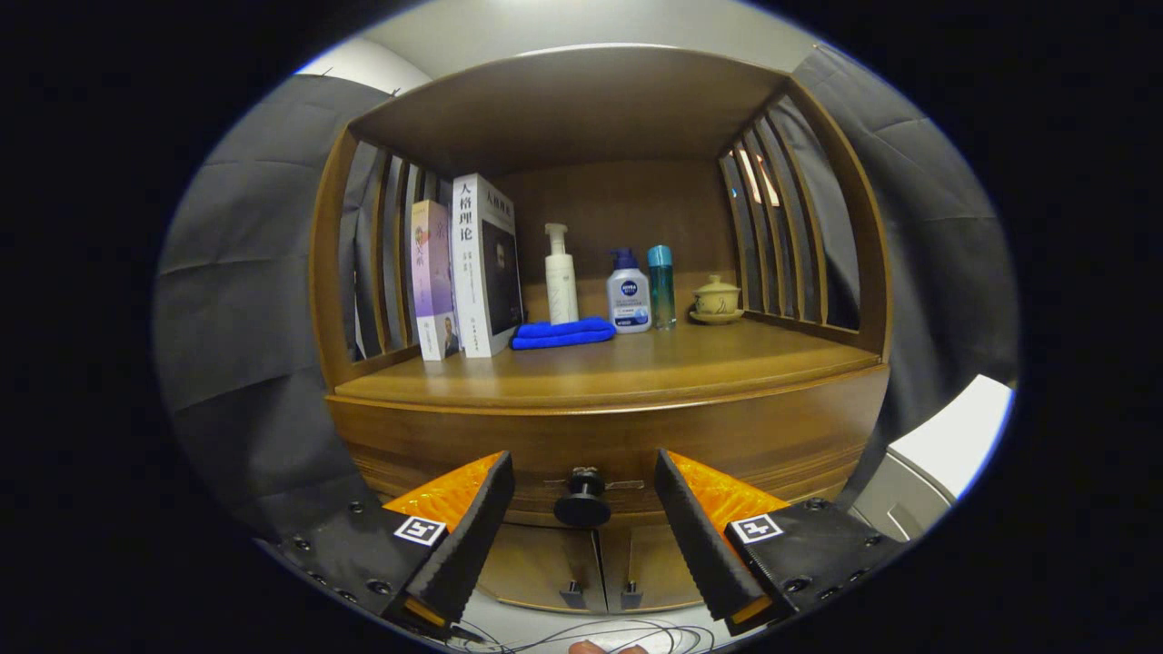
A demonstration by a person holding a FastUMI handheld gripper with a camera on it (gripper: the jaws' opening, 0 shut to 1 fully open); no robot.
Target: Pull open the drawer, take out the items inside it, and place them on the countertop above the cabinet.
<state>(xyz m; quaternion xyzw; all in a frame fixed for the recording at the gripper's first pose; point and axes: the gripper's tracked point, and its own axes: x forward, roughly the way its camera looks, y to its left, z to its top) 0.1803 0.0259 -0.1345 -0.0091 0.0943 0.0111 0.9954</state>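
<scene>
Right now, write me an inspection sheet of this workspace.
Surface: wooden countertop, front part bare.
Job's things: drawer shut; its knob sits between the fingers, untouched.
Clutter: two books, blue cloth, pump bottle, lotion bottle, teal bottle, lidded cup, all at the back.
Grippers: gripper open, straddling the knob.
Cables: thin wires on the floor.
Surroundings: dark cloth walls, white appliance beside the cabinet.

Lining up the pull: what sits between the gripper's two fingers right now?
In the gripper view, the drawer knob sits between the open fingers of the hand-held gripper; neither finger touches it.
</scene>
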